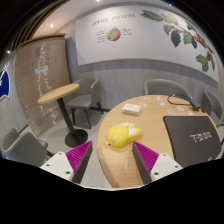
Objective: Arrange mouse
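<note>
Approach step, judging by the layout: the yellow mouse (121, 134) sits free on the round wooden table (150, 120), near its left edge, just ahead of the gripper (114, 160) and roughly centred on the gap between the fingers. Gripper view only. Jaws are spread wide, nothing between the pink pads (80, 158), no contact with the mouse or the tabletop that I can see. A closed dark laptop (192, 134) lies toward the right edge of the table, apart from the mouse, and a white cable (180, 99) runs near the far edge. Next move probably: push forward and down so the fingers straddle the mouse, then close on its sides; the rounded shell could slip if gripped too high.
</note>
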The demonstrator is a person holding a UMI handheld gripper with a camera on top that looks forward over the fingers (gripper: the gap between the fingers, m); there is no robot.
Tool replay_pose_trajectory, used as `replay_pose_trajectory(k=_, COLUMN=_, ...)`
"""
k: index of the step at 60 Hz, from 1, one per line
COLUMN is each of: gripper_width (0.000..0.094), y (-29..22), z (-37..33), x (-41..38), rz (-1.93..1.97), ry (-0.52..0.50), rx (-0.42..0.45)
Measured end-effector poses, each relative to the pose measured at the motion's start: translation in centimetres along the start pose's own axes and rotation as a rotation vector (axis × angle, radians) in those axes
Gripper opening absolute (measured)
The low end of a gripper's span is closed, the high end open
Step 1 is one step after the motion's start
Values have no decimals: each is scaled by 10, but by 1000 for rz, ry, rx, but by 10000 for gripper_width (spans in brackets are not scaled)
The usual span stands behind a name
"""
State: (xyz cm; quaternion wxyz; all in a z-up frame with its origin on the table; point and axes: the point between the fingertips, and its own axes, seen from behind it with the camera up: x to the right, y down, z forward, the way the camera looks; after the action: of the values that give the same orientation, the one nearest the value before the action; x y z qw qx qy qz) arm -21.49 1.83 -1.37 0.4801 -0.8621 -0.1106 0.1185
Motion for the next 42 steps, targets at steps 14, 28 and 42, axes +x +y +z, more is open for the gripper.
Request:
replay_pose_trajectory(k=14, gripper_width=767, y=-34, z=58, x=5, rz=44, ry=144, rx=14)
replay_pose_trajectory(k=28, gripper_width=379, y=-37, z=63, x=-10, rz=-8, ry=69, rx=49)
replay_pose_trajectory(k=42, gripper_width=363, y=-143, z=-76, x=56, rz=-42, ry=-15, rx=290)
